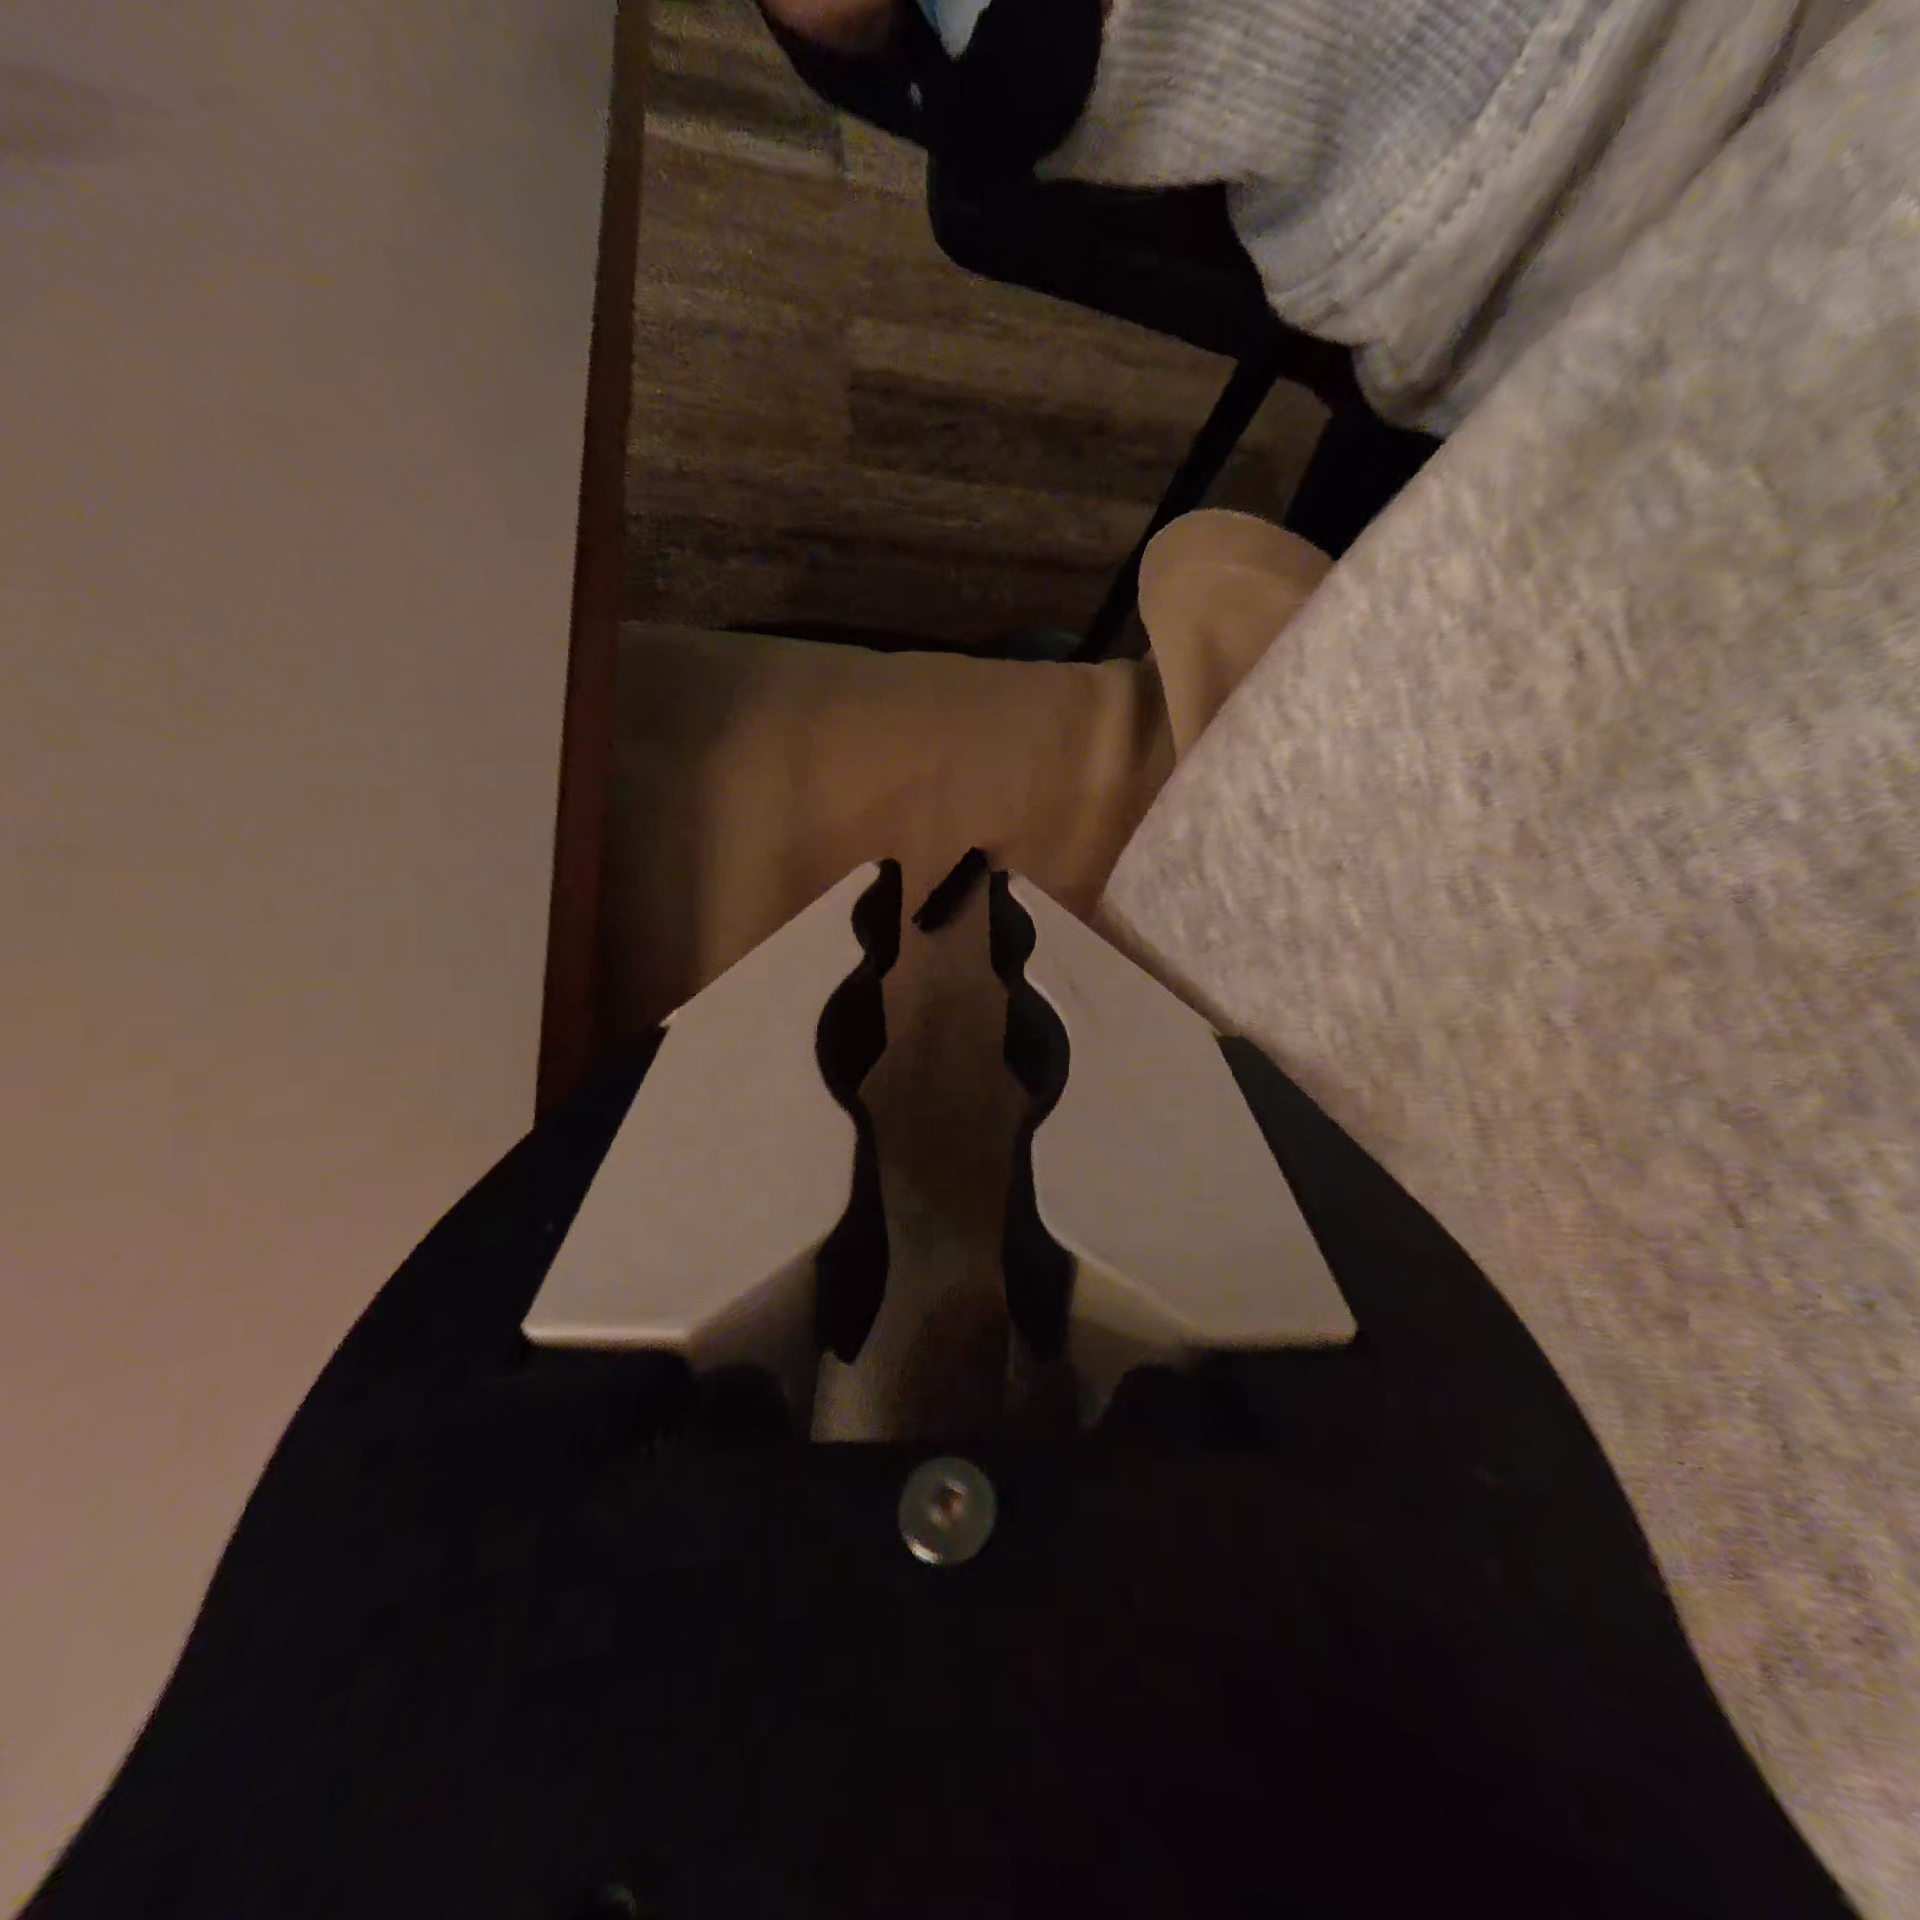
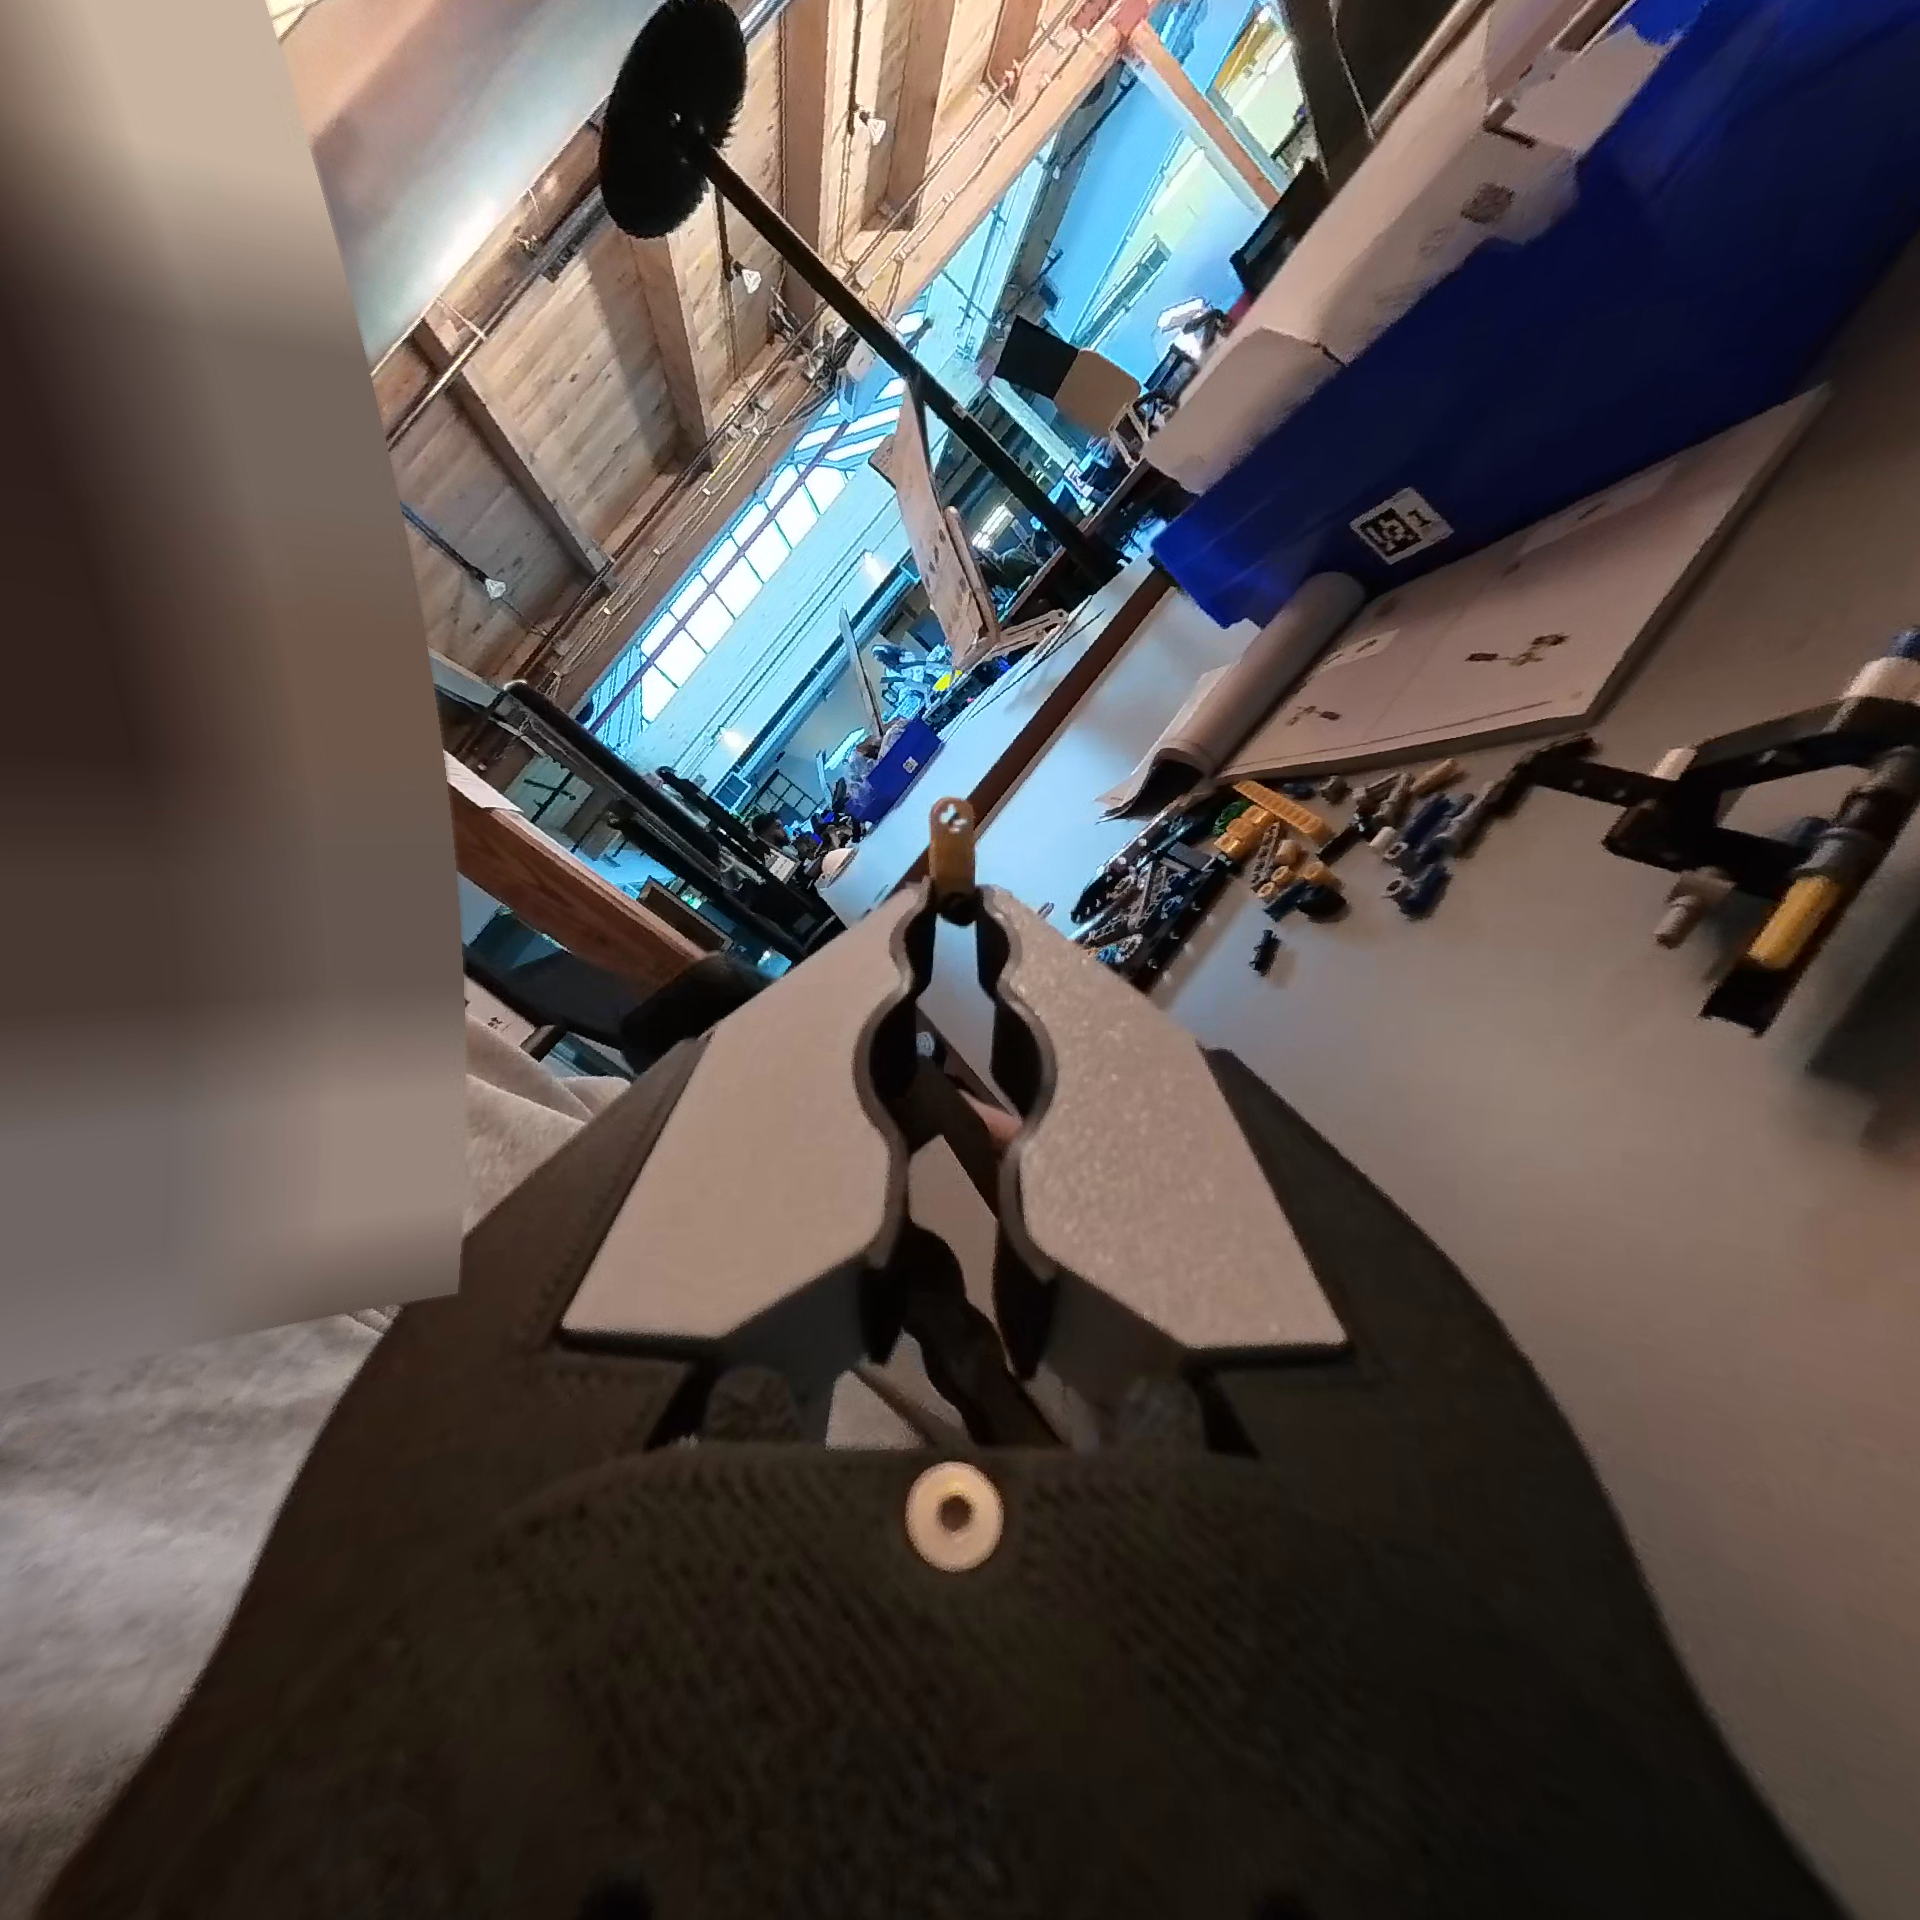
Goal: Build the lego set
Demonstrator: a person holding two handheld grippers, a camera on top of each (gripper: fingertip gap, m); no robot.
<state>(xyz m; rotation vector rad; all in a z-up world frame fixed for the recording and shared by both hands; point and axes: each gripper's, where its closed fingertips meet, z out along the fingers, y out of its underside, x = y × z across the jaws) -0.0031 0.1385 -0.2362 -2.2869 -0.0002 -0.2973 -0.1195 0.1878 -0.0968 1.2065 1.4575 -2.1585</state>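
Observation:
In the left wrist view my left gripper (image 1: 943,883) points off the table edge toward a person's lap. Its jaws stand nearly together, with a small black lego pin (image 1: 948,900) slanted between the tips. In the right wrist view my right gripper (image 2: 954,902) is shut on a small tan lego connector (image 2: 952,844) that sticks out beyond the tips, held in the air above the table. A partly built black lego frame (image 2: 1756,821) with a yellow part lies on the grey table (image 2: 1455,1143) to the right. Several loose lego pieces (image 2: 1278,852) lie beyond the gripper.
An open instruction booklet (image 2: 1507,644) lies behind the loose pieces, with a blue bin (image 2: 1621,343) behind it. The left wrist view shows the white table top (image 1: 260,623), its brown edge (image 1: 597,623), a grey sweater (image 1: 1558,935) and tan trousers (image 1: 883,748). The grippers' ends are close to 20 cm from one another.

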